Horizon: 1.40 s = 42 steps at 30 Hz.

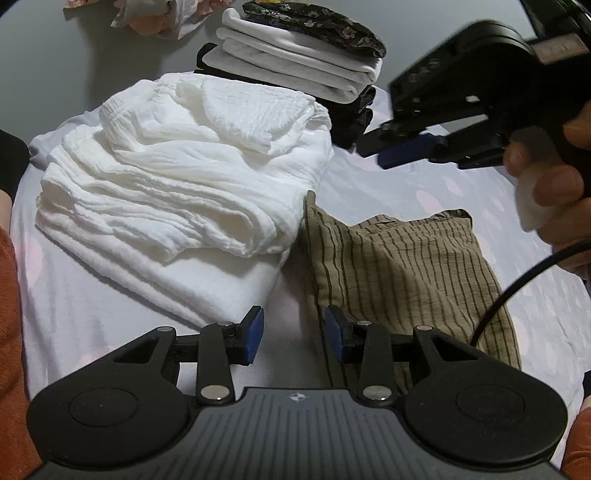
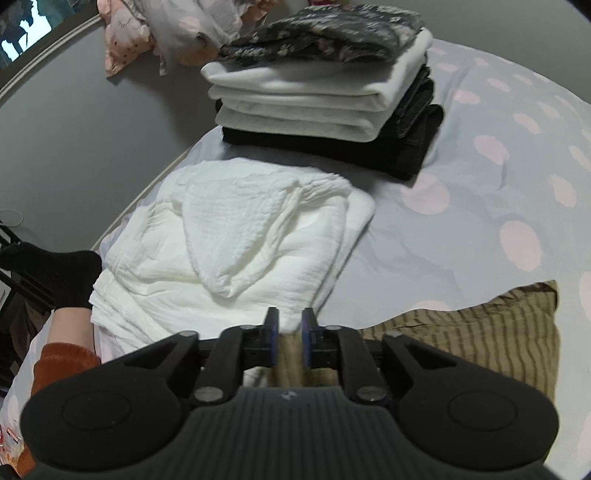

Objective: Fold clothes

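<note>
A folded white crinkled garment [image 1: 177, 184] lies on the bed; it also shows in the right wrist view [image 2: 240, 243]. An olive striped garment [image 1: 402, 273] lies folded to its right, also in the right wrist view [image 2: 480, 339]. My left gripper [image 1: 293, 338] is open and empty, low over the gap between the two garments. My right gripper [image 2: 289, 338] hovers above the bed with its jaws slightly apart and nothing between them; it appears at the upper right of the left wrist view [image 1: 410, 147].
A stack of folded clothes [image 2: 317, 88], white and black with a floral piece on top, stands at the back on the polka-dot bedsheet [image 2: 498, 192]. Crumpled floral items [image 2: 159, 33] lie behind. My foot in a black sock [image 2: 55, 273] is at left.
</note>
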Tool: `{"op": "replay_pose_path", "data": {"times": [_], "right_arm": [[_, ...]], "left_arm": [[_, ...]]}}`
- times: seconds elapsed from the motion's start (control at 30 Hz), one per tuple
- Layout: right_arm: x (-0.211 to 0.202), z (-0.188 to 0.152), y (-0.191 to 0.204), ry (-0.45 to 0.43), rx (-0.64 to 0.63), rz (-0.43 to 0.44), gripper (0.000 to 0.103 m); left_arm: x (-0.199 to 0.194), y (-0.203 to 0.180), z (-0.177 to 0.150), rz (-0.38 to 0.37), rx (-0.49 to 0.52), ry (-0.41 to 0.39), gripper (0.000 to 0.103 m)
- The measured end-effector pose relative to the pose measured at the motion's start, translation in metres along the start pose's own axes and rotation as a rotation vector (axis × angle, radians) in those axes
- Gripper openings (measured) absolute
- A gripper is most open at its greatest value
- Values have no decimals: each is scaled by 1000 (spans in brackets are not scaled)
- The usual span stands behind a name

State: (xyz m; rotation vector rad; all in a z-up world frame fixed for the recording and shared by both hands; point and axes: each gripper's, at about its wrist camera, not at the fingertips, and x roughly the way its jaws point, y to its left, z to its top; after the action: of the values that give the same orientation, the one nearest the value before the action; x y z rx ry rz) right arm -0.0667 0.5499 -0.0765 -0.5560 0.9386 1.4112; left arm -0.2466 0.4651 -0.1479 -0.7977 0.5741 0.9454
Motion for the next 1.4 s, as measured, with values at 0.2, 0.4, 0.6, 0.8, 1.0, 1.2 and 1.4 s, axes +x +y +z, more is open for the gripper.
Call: {"op": "replay_pose_path", "data": {"times": [0.2,0.4,0.6,0.8,1.0,1.2,1.4], "right_arm": [[-32,-22,-28,-9,32,-13,20],[-69,-75,-69,-10,89,-36,21],[-112,-146,-114,-26,194,-33,24],[-143,-216,-144,-28,301,-18,30],[-161,-271,-166,-33,395,-47,32],[-169,-303,-179,-31,468,-38,32],[-171,-321,-176,-18,471,-15,32]], "left_arm": [[-10,4,-13,-91,-37,16,42],[-21,-10,-37,-213,-91,82,47],[-18,-42,-65,-239,-48,145,51],[0,-55,-79,-197,-5,165,34],[-11,-57,-84,-187,-12,144,5],[-31,-51,-91,-111,-56,110,4],[-31,-47,-97,-62,-90,144,22]]}}
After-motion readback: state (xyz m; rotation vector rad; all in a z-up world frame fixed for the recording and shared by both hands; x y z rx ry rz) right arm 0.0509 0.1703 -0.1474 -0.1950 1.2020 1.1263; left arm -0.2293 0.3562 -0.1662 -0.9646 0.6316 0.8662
